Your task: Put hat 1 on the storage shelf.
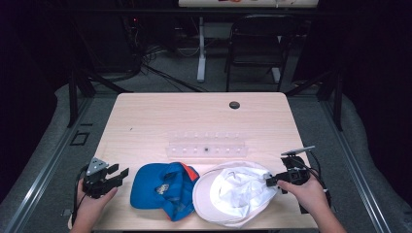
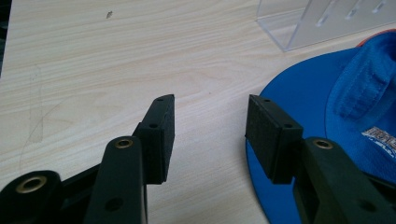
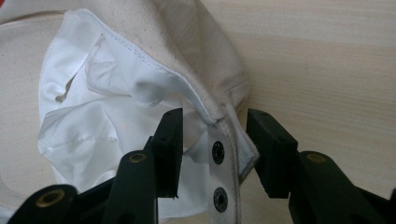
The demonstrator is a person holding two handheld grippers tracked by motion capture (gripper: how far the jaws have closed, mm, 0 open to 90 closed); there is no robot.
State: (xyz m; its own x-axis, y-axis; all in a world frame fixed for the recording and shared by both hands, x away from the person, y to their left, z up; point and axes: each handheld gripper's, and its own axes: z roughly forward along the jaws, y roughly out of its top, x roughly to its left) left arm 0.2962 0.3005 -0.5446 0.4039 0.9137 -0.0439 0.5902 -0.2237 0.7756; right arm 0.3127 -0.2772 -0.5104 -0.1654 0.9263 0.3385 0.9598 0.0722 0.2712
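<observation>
A blue cap point(image 1: 163, 187) with orange trim lies upside down near the table's front edge, its brim toward my left gripper point(image 1: 121, 175). In the left gripper view that gripper point(image 2: 210, 107) is open over bare wood, its right jaw at the edge of the blue cap's brim point(image 2: 289, 93). A white hat point(image 1: 233, 194) lies inside up to the right of the cap. My right gripper point(image 1: 270, 182) reaches its right edge. In the right gripper view its jaws point(image 3: 215, 114) straddle the hat's cream rim point(image 3: 205, 60) and a white band with two snap fasteners point(image 3: 217, 150); the pads do not squeeze it.
A clear acrylic rack point(image 1: 206, 148) with a row of holes stands behind the two hats, and its corner point(image 2: 322, 23) is in the left gripper view. A dark cable hole point(image 1: 234, 105) sits near the table's far edge. A chair point(image 1: 257, 43) stands beyond the table point(image 1: 145, 116).
</observation>
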